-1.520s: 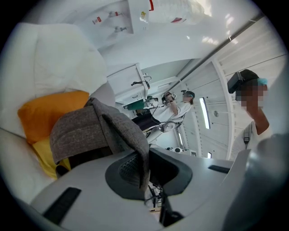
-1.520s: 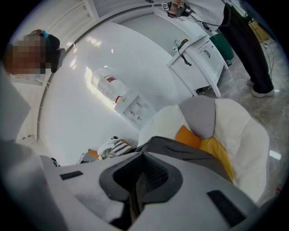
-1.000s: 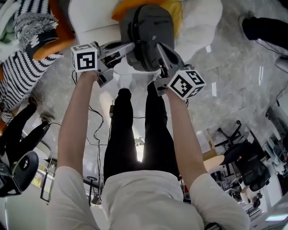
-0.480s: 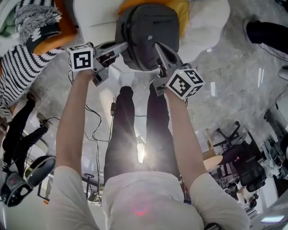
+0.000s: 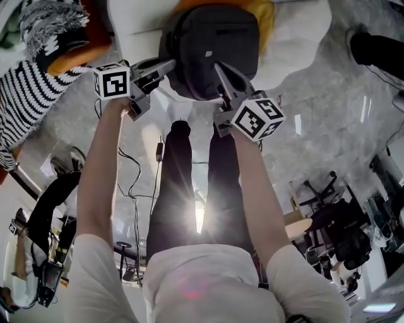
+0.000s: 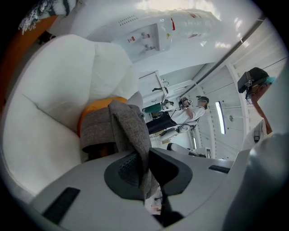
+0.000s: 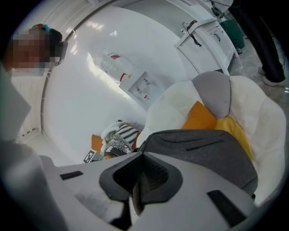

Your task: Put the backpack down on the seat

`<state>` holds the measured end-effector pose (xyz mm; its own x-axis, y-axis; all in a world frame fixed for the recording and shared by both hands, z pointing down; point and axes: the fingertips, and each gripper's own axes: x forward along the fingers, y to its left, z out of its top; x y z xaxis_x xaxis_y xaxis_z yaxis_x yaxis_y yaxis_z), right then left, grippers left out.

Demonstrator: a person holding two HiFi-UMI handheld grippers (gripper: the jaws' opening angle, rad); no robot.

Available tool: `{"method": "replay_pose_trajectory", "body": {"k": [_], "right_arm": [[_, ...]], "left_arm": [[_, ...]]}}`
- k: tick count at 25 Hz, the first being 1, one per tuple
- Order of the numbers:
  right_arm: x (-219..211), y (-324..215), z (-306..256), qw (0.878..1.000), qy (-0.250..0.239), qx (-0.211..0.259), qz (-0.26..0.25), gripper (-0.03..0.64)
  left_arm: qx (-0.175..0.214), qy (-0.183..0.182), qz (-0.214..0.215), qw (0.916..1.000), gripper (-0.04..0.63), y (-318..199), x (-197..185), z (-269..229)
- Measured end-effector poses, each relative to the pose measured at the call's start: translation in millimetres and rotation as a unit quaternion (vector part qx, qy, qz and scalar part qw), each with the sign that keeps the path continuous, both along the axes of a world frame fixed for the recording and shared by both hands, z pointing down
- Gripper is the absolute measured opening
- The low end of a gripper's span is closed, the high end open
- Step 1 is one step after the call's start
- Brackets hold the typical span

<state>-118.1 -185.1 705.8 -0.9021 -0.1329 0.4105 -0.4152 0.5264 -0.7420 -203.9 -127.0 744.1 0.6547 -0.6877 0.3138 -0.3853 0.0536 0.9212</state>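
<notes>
Head view: the backpack [image 5: 214, 44] has travelled forward and lower since a second ago. It now sits over the front edge of the white seat [image 5: 297, 31], against the orange cushion [image 5: 265, 16].

Left gripper view: the left gripper [image 5: 165, 65] is clamped on a grey fabric strap of the pack.

Right gripper view: the right gripper [image 5: 221, 70] pinches a thin fold of the pack's edge. The pack looks nearly set down, and release is still to come.

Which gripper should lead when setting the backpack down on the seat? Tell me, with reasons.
Right, probably. The right gripper clamps the backpack by its body, above the seat, so it can steer the bulk. The left gripper holds only a strap.
</notes>
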Motion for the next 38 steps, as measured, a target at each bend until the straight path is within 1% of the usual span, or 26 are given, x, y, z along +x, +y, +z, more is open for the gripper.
{"method": "replay_pose_trajectory", "body": {"k": [2,5,7,13,18,29,33,38], "right_arm": [[-8.6,-0.1,-0.4,1.0,0.001,0.0,-0.003,0.023],[-31.5,4.0,5.5,1.0,0.005,0.002,-0.01,0.023],[-36.8,12.9,15.6,1.0,0.008,0.001,-0.015,0.023],[-29.0,26.4,36.7,1.0,0.01,0.0,-0.018,0.023],[-40.8,37.9,39.7,1.0,0.015,-0.002,-0.016,0.023],[-30.8,45.4,47.1,1.0,0.025,0.001,-0.007,0.023],[-32.1,46.5,46.5,1.0,0.023,0.006,-0.008,0.024],[-31.9,48.7,48.2,1.0,0.02,0.008,-0.005,0.023]], "left_arm": [[-0.005,-0.008,0.003,1.0,0.043,-0.1,-9.2,2.2],[-0.014,-0.016,0.001,0.9998,0.043,3.4,-33.5,13.2],[-0.02,-0.019,-0.002,0.9996,0.043,11.5,-39.5,26.0],[-0.025,-0.026,-0.005,0.9993,0.043,21.5,-38.0,57.2],[-0.032,-0.037,-0.01,0.9987,0.043,28.7,-56.9,63.3],[-0.037,-0.046,-0.013,0.9982,0.043,32.6,-61.1,77.6],[-0.041,-0.053,-0.016,0.9976,0.043,34.0,-62.7,82.8],[-0.041,-0.053,-0.024,0.9975,0.043,35.3,-63.8,85.9]]}}
